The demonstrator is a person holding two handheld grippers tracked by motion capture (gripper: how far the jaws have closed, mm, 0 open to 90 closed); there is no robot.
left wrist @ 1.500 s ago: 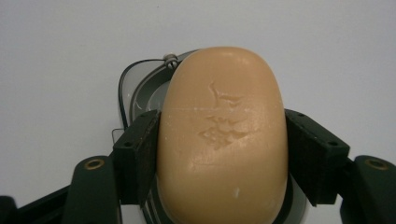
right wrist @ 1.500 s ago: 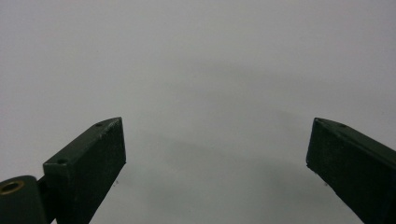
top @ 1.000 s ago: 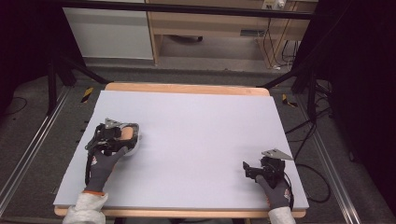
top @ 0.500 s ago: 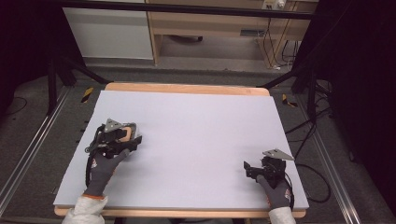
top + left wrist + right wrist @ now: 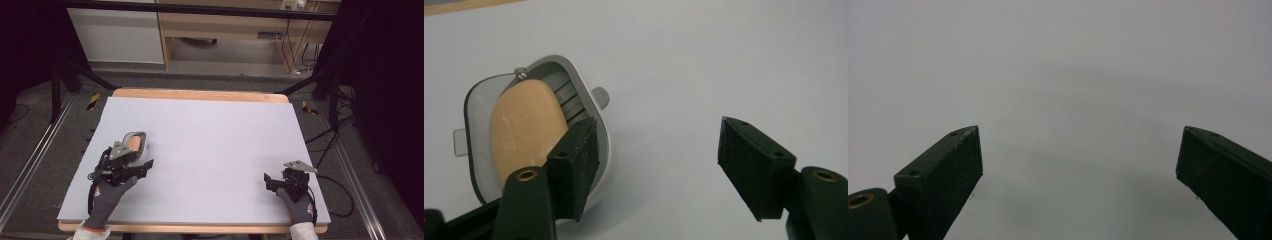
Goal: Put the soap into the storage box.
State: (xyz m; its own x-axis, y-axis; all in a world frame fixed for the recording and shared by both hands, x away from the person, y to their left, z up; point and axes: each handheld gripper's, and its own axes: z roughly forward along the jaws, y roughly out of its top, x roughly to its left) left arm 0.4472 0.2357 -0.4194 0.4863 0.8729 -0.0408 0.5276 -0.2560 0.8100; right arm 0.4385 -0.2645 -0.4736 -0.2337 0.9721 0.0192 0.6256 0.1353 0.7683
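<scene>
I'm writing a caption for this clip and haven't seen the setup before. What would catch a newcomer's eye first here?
The orange soap bar stands out, lying in a grey soap dish at the left of the pale table. The left gripper sits open just beside the dish, one jaw over its rim. The right gripper rests open near the table's front right corner.

Right gripper (image 5: 1080, 165): two black jaws rise from bottom corners, spread wide, nothing between them. Left jaw shows a brass-coloured screw at its base. Beyond: plain pale grey table surface (image 5: 1063, 65), soft shadow between the jaws.
</scene>
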